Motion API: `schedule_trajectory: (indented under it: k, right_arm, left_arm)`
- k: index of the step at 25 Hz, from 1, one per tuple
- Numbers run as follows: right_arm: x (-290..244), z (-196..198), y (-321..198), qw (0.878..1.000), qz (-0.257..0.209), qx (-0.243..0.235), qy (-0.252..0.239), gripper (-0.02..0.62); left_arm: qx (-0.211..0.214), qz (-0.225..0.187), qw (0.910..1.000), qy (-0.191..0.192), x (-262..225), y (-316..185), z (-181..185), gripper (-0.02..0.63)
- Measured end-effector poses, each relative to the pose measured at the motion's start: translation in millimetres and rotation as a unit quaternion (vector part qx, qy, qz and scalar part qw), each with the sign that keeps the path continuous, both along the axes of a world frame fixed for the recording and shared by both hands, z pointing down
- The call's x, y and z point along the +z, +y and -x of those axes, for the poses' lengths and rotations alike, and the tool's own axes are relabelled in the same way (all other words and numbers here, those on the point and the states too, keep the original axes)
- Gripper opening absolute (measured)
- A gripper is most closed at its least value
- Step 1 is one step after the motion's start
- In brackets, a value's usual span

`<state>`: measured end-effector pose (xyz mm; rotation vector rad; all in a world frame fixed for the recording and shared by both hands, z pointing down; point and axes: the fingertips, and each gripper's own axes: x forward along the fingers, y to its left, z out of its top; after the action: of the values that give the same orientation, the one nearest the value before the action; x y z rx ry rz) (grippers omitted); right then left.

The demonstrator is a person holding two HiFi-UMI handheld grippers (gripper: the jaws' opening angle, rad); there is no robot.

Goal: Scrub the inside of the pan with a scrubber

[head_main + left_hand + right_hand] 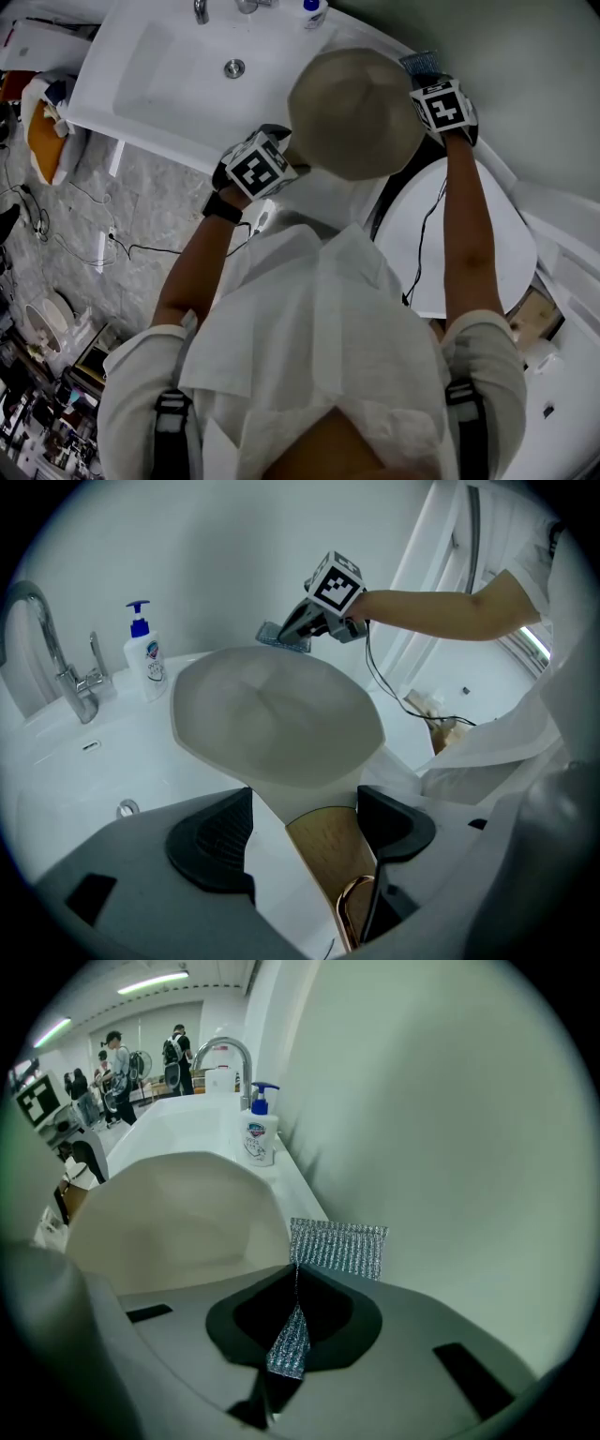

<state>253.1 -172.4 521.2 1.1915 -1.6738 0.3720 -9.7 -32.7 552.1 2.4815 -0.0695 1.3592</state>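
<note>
Left hand-held gripper (305, 832) grips pan (277, 719) by wooden handle (328, 860); pan mid-frame, tilted. Right hand-held gripper (292, 1321) closed on scrubber (337, 1249), at pan's upper rim.

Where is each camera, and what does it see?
Head view: above, looking steeply down at the hat, both arms, sink.
Left gripper view: on the left gripper, facing the pan; right forearm shows.
Right gripper view: on the right gripper, facing the scrubber; no arm shows.
Both gripper views share pan and soap bottle.
</note>
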Motion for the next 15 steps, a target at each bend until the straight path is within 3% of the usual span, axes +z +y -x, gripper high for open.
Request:
schedule_trajectory:
  k: [6, 15]
  right_arm:
    - [1, 35, -35, 0.999, -0.010, -0.040, -0.004, 0.017]
    - [4, 101, -72, 0.997, -0.012, -0.064, -0.041, 0.017]
  left_arm:
    - [-0.003, 0.003, 1.0000, 0.004, 1, -1, -3, 0.356]
    - [-0.002, 0.003, 1.0000, 0.002, 5, -3, -4, 0.357]
